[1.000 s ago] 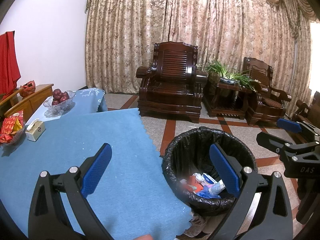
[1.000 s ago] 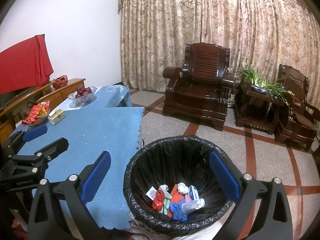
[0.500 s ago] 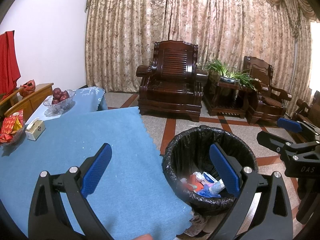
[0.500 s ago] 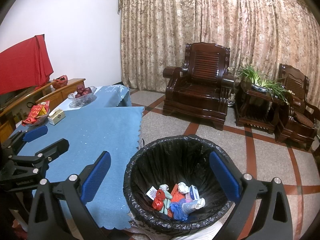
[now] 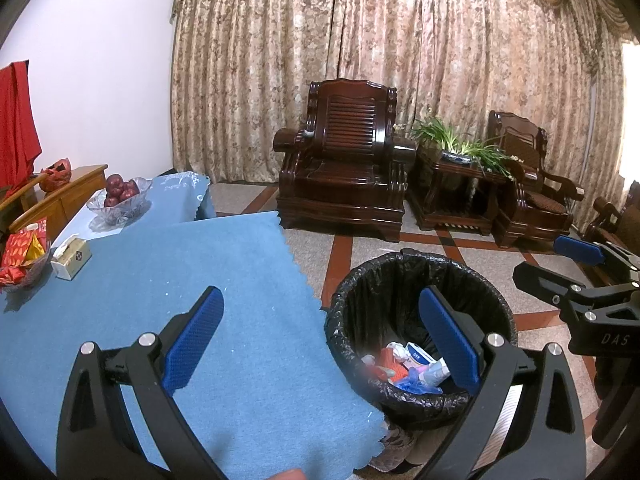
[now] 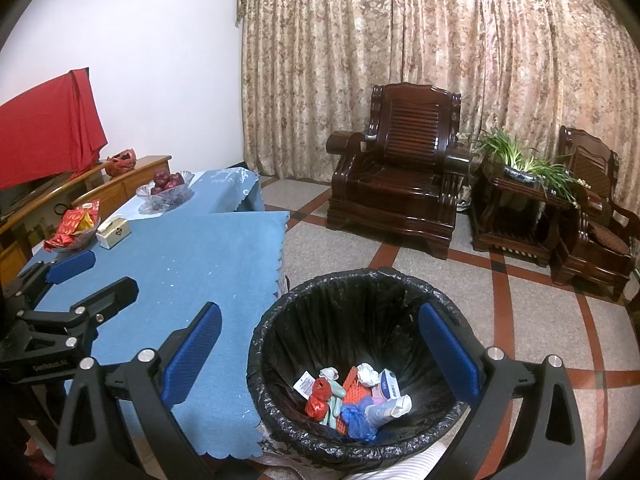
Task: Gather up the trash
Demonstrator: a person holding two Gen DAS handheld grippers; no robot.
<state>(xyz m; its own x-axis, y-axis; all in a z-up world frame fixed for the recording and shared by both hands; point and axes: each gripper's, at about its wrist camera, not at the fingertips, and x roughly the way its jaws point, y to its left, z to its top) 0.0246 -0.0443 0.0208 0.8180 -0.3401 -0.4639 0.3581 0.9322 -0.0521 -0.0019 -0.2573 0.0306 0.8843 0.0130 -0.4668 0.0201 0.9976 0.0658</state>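
Almost nothing has moved since a second ago. The left claw (image 5: 320, 340) and right claw (image 6: 320, 344) hang wide open and empty. The trash (image 6: 352, 394) lies in the black-lined bin (image 6: 280, 344) on the floor, just beside the blue-clothed counter (image 6: 192, 264).

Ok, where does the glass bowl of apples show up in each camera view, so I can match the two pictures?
Left wrist view: the bowl of apples sits far left, mid-height, on the far blue tablecloth.
Right wrist view: the bowl of apples is left of centre, upper middle, on that same far cloth.
Shared landmark: the white tissue box lies just in front of it in both.
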